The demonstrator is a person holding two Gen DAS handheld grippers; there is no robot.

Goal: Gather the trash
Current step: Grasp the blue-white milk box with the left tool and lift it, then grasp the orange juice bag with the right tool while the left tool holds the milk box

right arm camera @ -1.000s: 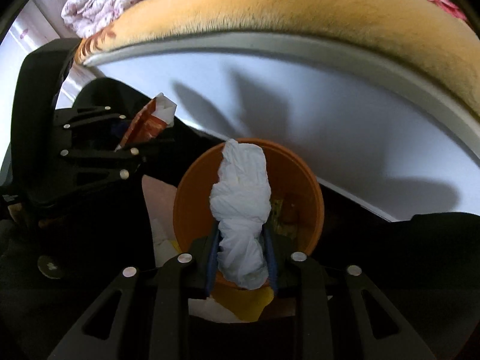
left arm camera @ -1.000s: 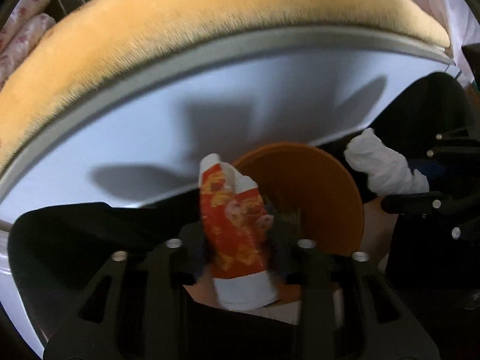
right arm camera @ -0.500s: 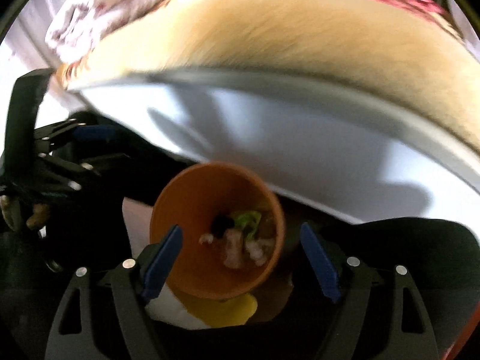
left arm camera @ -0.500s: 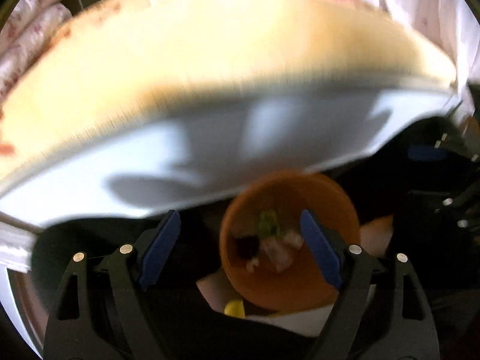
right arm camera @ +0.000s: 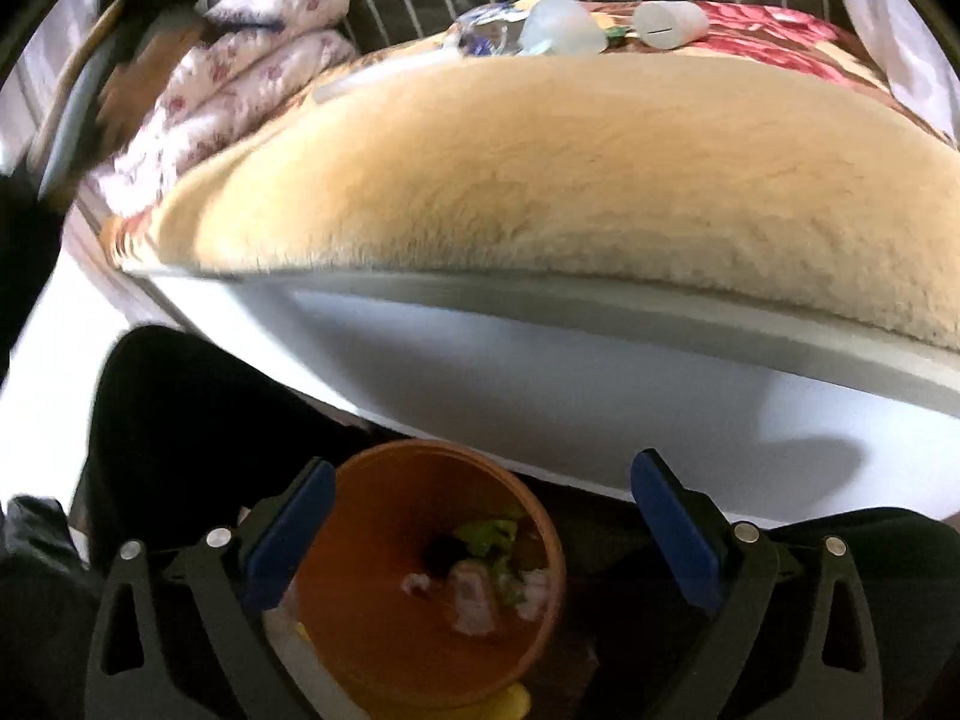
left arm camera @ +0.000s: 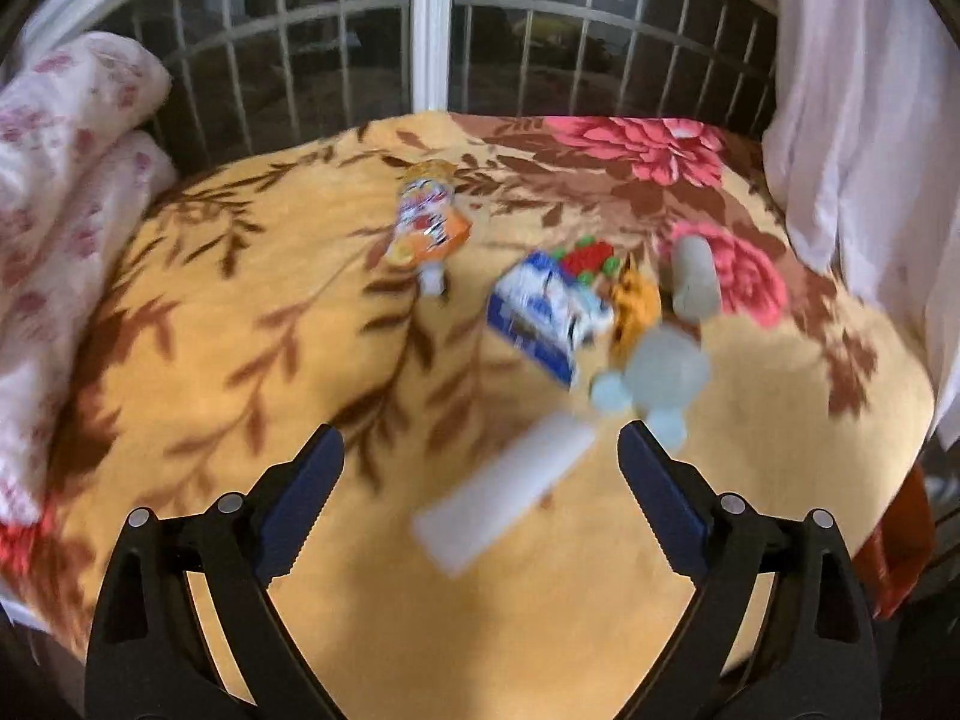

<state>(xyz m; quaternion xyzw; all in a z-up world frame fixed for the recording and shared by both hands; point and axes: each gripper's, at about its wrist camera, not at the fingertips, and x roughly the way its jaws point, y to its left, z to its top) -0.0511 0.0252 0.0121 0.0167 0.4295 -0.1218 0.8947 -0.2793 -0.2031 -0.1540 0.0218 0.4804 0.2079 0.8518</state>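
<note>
Left gripper: we see its jaws opening, spread wide with nothing clasped; the blue pads touch no object.
Right gripper: we see its jaws opening too, wide apart and empty above the bin.
Bin: an orange, round, deep container; we find its mouth between and just below the right fingers, nearer the left one.
Trash in bin: pale crumpled scraps and a green piece lie at the bottom; we cannot name them further.
White strip: a flat, pale, oblong piece on the blanket, lying slantwise between the left fingers, beyond their tips; blurred.
Blue-and-white wrapper: a crumpled packet ahead of the left fingers, toward the right one.
Orange pouch: a printed sachet with a white end, farther ahead, well apart from the wrapper.
Clear plastic piece: a pale, translucent, rounded object just beyond the right fingertip of the left gripper.
Grey-white cup: it lies on its side beyond the clear piece.
Blanket: yellow plush with brown leaves and red flowers; we see all loose trash resting on it.
</note>
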